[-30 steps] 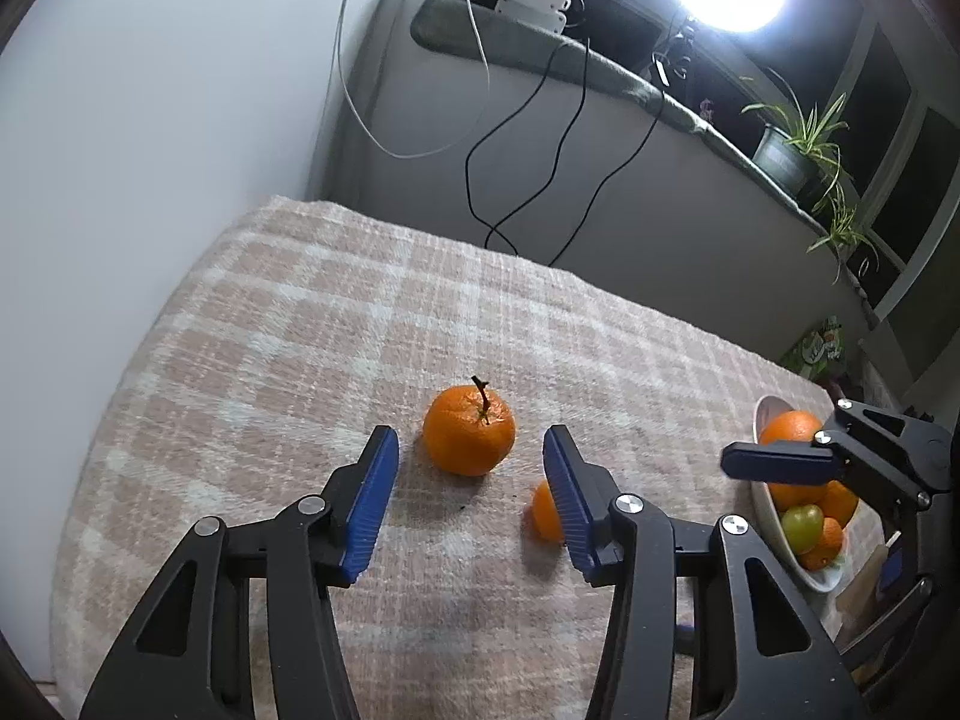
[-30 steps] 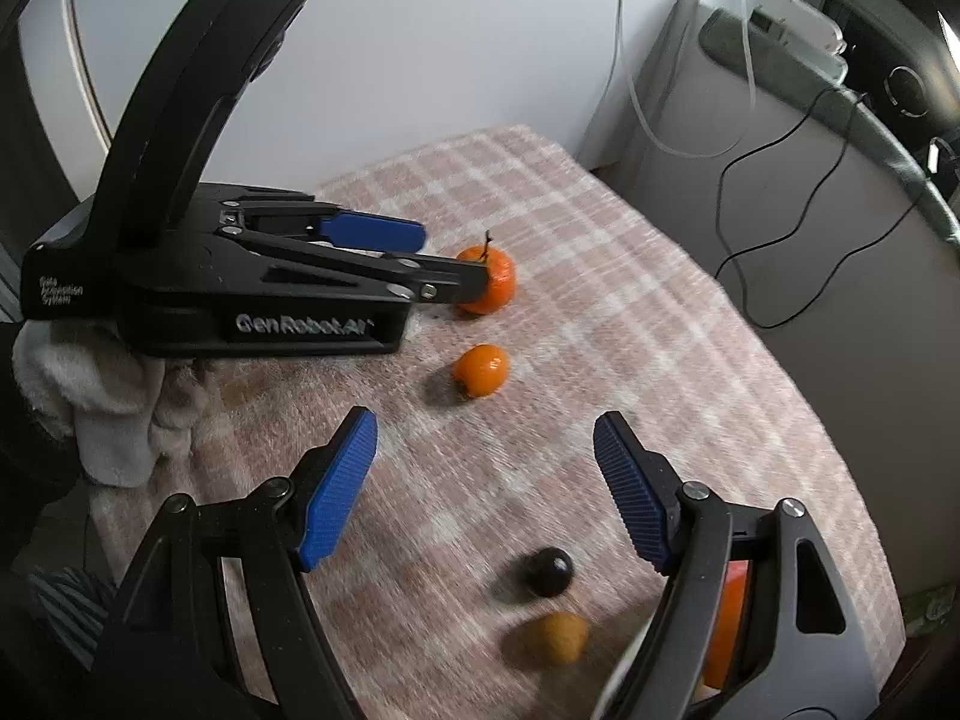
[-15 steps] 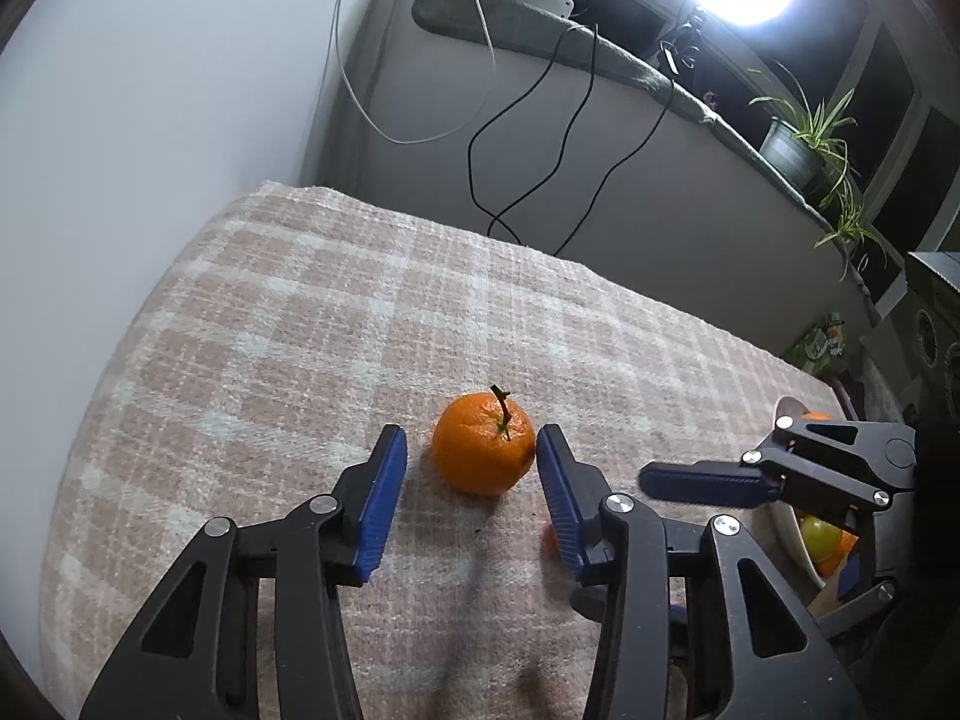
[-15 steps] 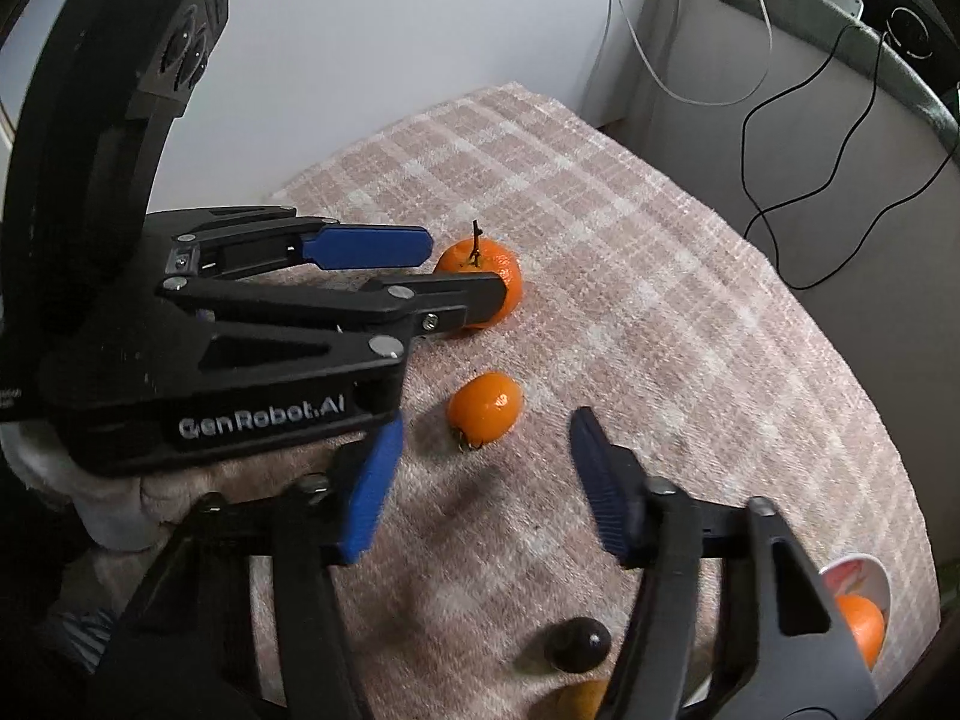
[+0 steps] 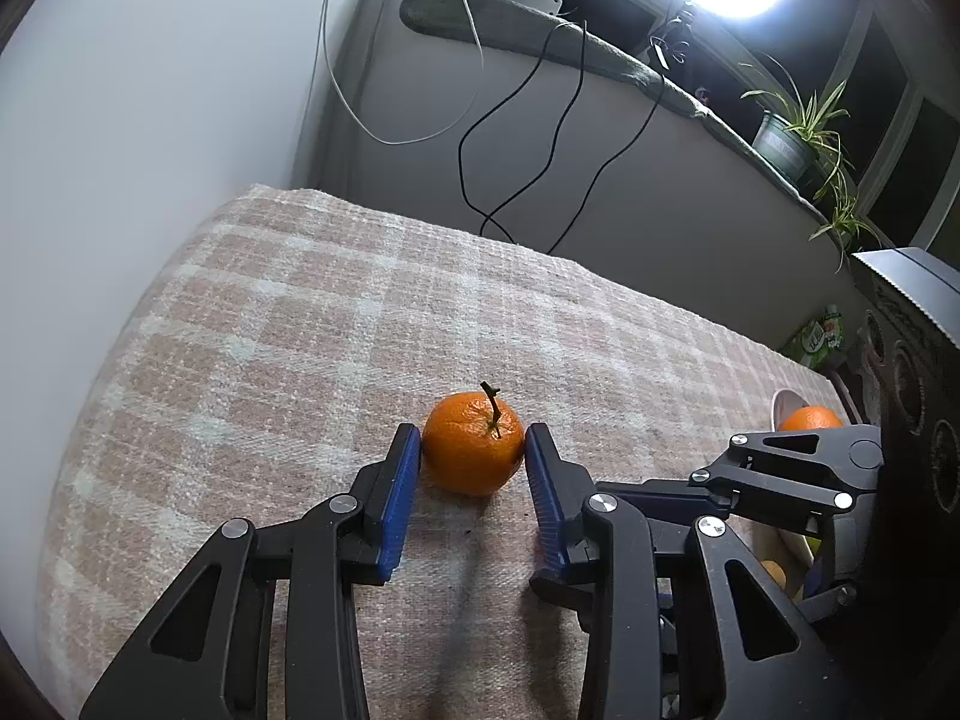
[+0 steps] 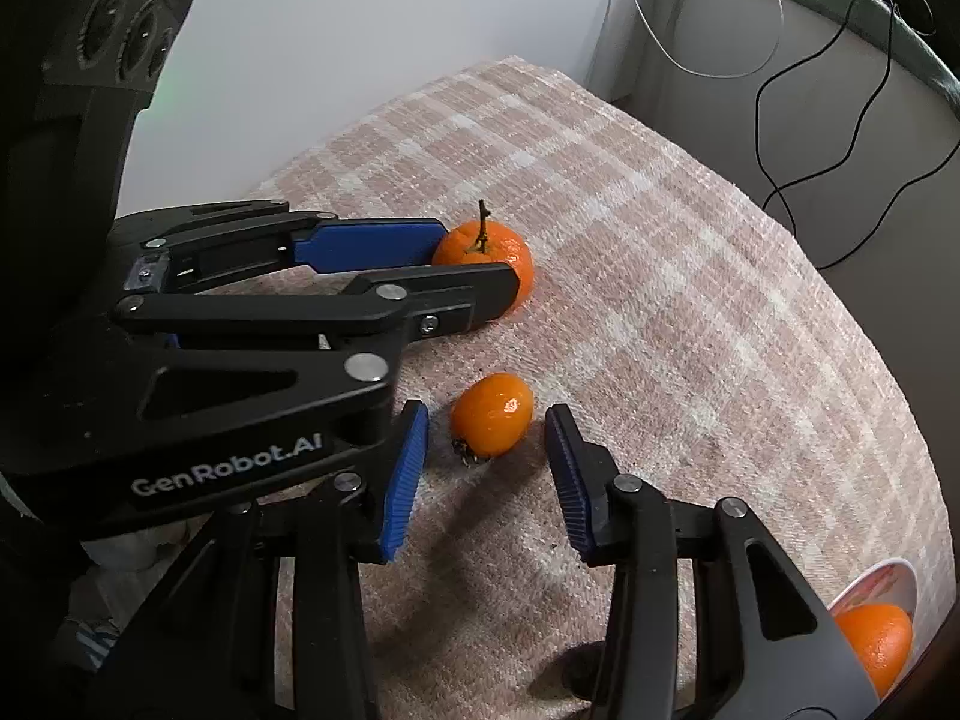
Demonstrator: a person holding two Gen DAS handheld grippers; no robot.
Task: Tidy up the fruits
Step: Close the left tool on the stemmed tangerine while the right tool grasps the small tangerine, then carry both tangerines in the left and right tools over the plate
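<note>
**Two fruits still out, both tools at them**

The right tool (image 6: 486, 462) stands wide around the small orange fruit (image 6: 492, 416), not touching; its long axis slants, stem end towards the camera. Beyond, the left tool (image 5: 473, 468) pinches the mandarin (image 5: 473, 444), stem up, on the checked cloth (image 5: 300, 330). The bowl (image 6: 900, 576) already holds fruit; these two remain.

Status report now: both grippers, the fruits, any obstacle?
Left gripper pinching stemmed orange. Right gripper open around small orange fruit. No obstacle seen.
</note>
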